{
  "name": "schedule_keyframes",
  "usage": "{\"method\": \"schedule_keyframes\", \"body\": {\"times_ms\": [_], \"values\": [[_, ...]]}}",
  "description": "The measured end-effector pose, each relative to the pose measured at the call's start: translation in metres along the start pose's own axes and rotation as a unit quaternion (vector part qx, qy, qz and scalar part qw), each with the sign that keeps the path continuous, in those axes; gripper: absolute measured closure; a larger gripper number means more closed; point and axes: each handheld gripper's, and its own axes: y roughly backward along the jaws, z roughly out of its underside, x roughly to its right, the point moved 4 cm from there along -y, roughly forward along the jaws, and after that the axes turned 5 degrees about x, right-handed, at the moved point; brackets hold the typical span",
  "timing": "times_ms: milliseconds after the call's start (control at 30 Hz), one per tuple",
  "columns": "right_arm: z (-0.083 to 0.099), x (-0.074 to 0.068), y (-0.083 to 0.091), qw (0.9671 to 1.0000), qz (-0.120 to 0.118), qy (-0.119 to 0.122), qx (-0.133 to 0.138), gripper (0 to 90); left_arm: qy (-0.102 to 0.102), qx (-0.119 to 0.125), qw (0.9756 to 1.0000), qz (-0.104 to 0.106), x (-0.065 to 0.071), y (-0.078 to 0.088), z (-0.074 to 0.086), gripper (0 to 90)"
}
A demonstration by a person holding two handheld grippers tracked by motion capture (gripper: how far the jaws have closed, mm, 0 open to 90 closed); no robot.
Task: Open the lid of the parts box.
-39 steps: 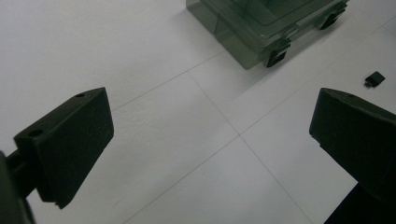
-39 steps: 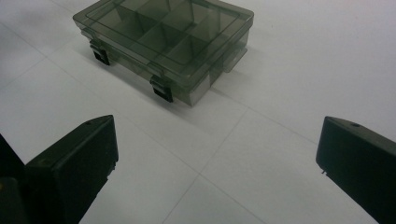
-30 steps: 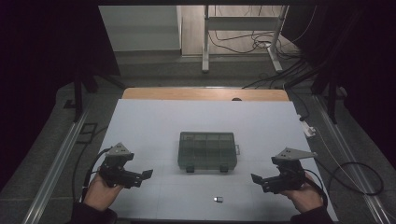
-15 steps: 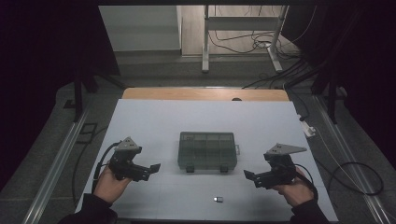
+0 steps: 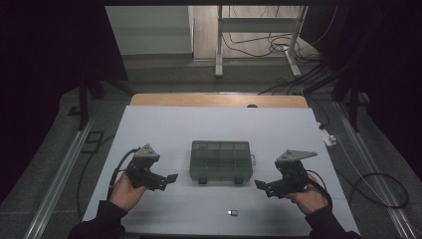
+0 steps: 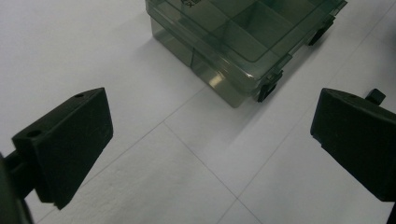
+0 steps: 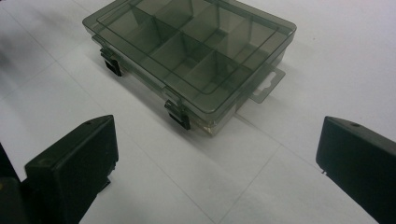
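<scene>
A smoky-green clear plastic compartment box [image 5: 221,160] with its lid shut and 2 black latches on its near side sits at the middle of the white table [image 5: 174,129]. The left gripper [image 5: 169,180] and right gripper [image 5: 260,185] flank it, each near a front corner, jaws spread wide and holding nothing. A small dark metal-ended object [image 5: 232,212] lies by the near edge.
</scene>
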Motion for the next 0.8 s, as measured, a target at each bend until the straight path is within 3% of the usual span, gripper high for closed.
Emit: {"method": "schedule_keyframes", "body": {"times_ms": [333, 800], "values": [[-0.007, 0.004, -0.01, 0.9999, -0.001, -0.012, -0.001, 0.0, 0.005, -0.005, 0.9999, 0.01, 0.001, -0.014, -0.01, 0.0], [-0.009, 0.008, -0.022, 0.9993, 0.016, -0.005, -0.033, 0.0, 0.008, -0.005, 0.9998, 0.019, 0.003, -0.03, -0.019, 0.0]]}}
